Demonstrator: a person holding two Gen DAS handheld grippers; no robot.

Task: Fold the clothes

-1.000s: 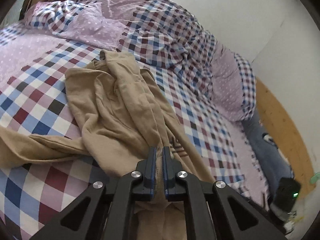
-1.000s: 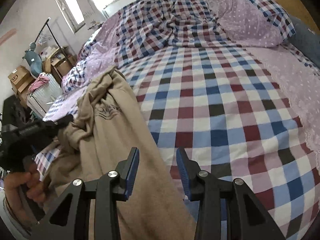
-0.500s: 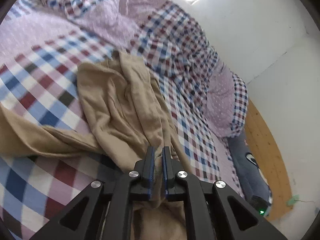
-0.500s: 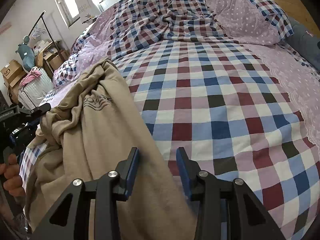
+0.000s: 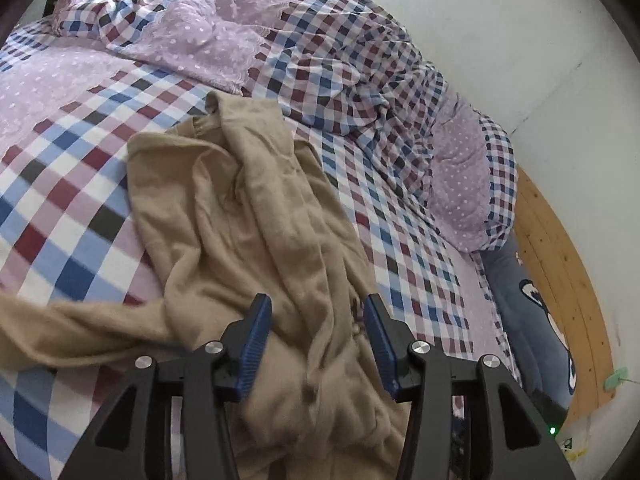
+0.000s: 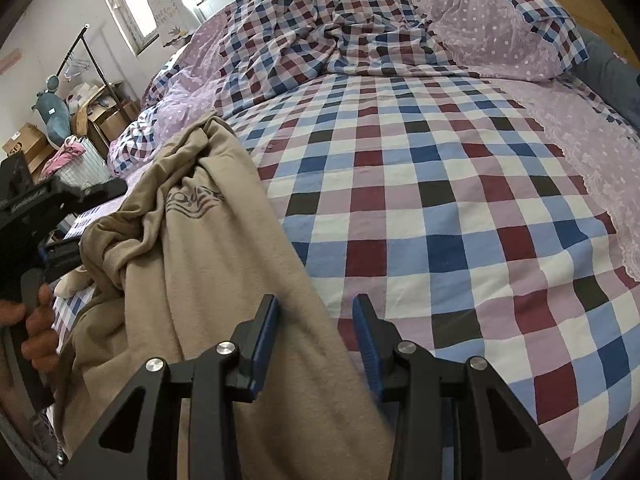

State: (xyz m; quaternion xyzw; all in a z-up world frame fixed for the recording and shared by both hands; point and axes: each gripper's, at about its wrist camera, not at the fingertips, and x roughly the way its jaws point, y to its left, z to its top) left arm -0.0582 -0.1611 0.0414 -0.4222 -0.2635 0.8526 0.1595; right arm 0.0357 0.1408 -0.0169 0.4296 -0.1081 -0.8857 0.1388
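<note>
1. A second ago the left gripper [image 5: 316, 332] was clamped on the tan garment [image 5: 248, 216]; now its jaws stand wide apart with the cloth lying loose between them, gripping nothing
2. The right gripper [image 6: 316, 328] is spread as wide as before, also empty, its fingers over the garment's near edge where it meets the bedsheet [image 6: 440, 216]
3. The garment lies crumpled along the left part of the bed, a dark logo [image 6: 194, 200] facing up
4. Judged from this, the cloth needs spreading flat first: take a single layer at an edge or corner, not a bunched ridge, and pull the two grips apart
5. The checked sheet is soft and roomy; a rumpled duvet [image 5: 360, 72] and pillow [image 5: 464, 184] sit beyond, with cluttered boxes [image 6: 28, 144] near a window [image 6: 132, 12]
</note>
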